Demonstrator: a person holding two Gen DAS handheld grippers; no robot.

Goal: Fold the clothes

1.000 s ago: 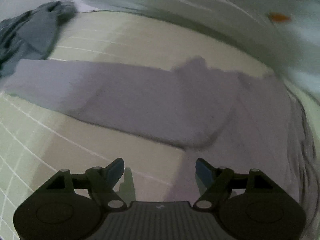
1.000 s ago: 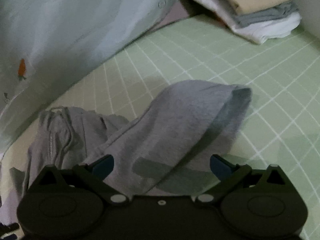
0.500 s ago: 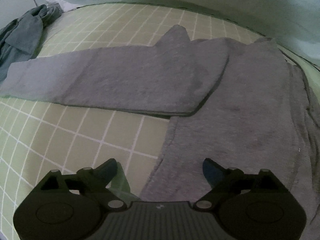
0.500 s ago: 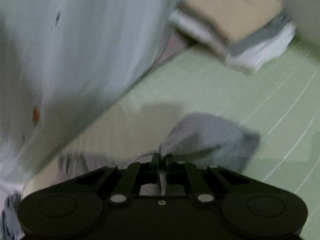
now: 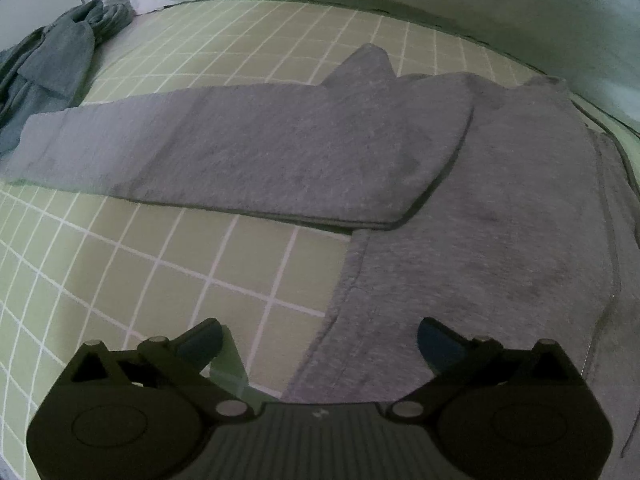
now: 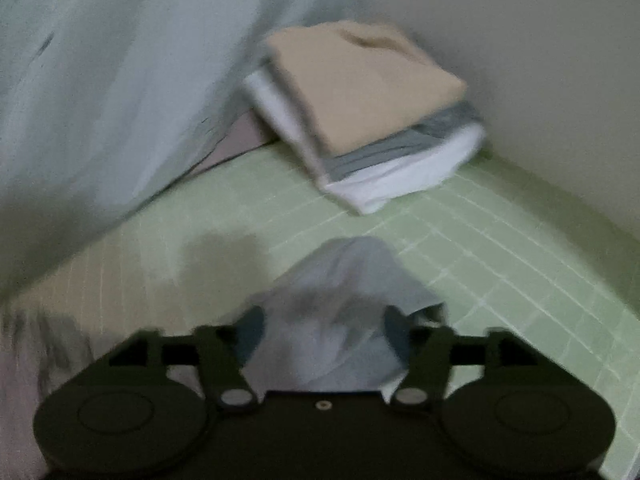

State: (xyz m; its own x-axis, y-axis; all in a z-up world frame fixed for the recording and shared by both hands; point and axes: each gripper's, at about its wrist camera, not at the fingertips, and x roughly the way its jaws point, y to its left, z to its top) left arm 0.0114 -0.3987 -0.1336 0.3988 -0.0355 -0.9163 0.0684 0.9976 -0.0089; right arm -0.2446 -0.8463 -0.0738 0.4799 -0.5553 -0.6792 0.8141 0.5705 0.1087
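Observation:
A grey sweatshirt [image 5: 500, 208] lies flat on the green checked bed sheet [image 5: 160, 264], one sleeve [image 5: 248, 160] folded across to the left. My left gripper [image 5: 320, 336] is open and empty, low over the garment's near edge. In the right wrist view, blurred, my right gripper [image 6: 320, 332] has its jaws apart with a bunched part of the grey garment [image 6: 340, 280] lying between and beyond the fingers; the jaws do not press on it.
A stack of folded clothes [image 6: 360, 120], beige on grey on white, sits in the far corner by the wall. A pale quilt [image 6: 100, 80] rises along the bed's side. A crumpled blue-grey garment [image 5: 52, 60] lies at the far left.
The right gripper, shut on the grey cloth half a second ago, has opened and the cloth lies loose between its fingers. The left gripper has held nearly still over the garment's edge.

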